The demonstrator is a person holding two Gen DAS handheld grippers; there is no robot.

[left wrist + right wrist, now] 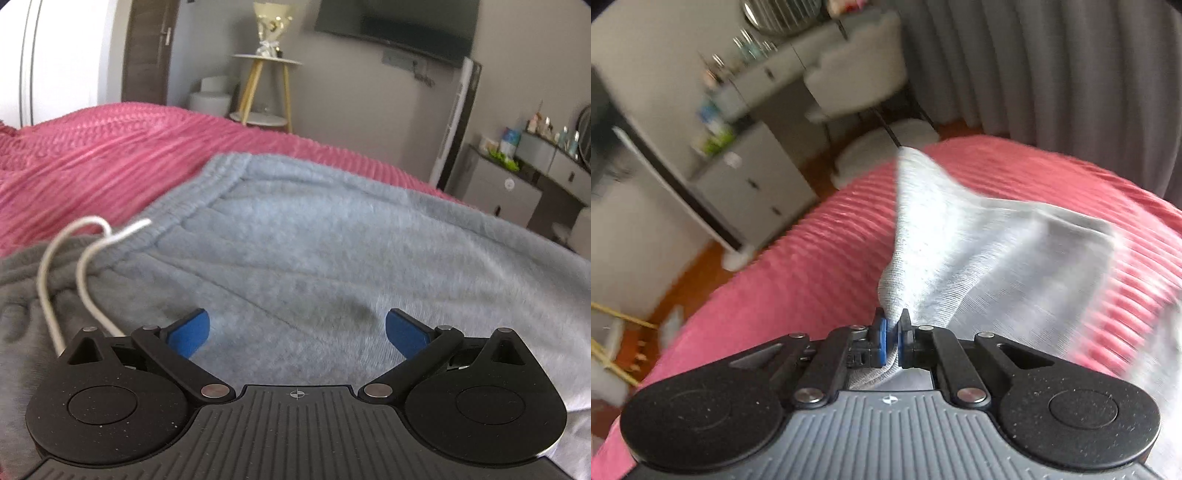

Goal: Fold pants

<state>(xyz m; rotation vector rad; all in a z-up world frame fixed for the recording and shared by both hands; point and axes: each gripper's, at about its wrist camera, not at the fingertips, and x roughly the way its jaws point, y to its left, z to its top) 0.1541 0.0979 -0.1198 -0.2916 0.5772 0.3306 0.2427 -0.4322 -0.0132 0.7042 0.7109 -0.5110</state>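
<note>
A bed under a ribbed pink blanket point(92, 155) fills the lower half of both views, and the grey sweatpants point(314, 240) lie spread across it. In the left wrist view the fleece covers nearly everything ahead of the camera, with the elastic waistband point(207, 195) curving away at upper left and two white drawstring ends point(83, 266) looping over the cloth toward the left side of the tool. The left gripper point(297, 332) hovers low over the seat of the pants with its fingers point(192, 332) spread wide; the fabric lies between and beneath the blue pads, but nothing is pinched.

In the right wrist view a stretch of the same pants point(990, 251) rises from the blanket point(798, 266) in a taut, blurred ridge running down to the tool. The right gripper point(892, 343) has its fingers point(881, 343) pressed together on a bunched fold of the grey cloth, which passes between the pads and emerges behind them.

Beyond the bed stand a grey dresser point(753, 181), a wooden side table point(264, 88) and grey curtains point(1052, 66).
</note>
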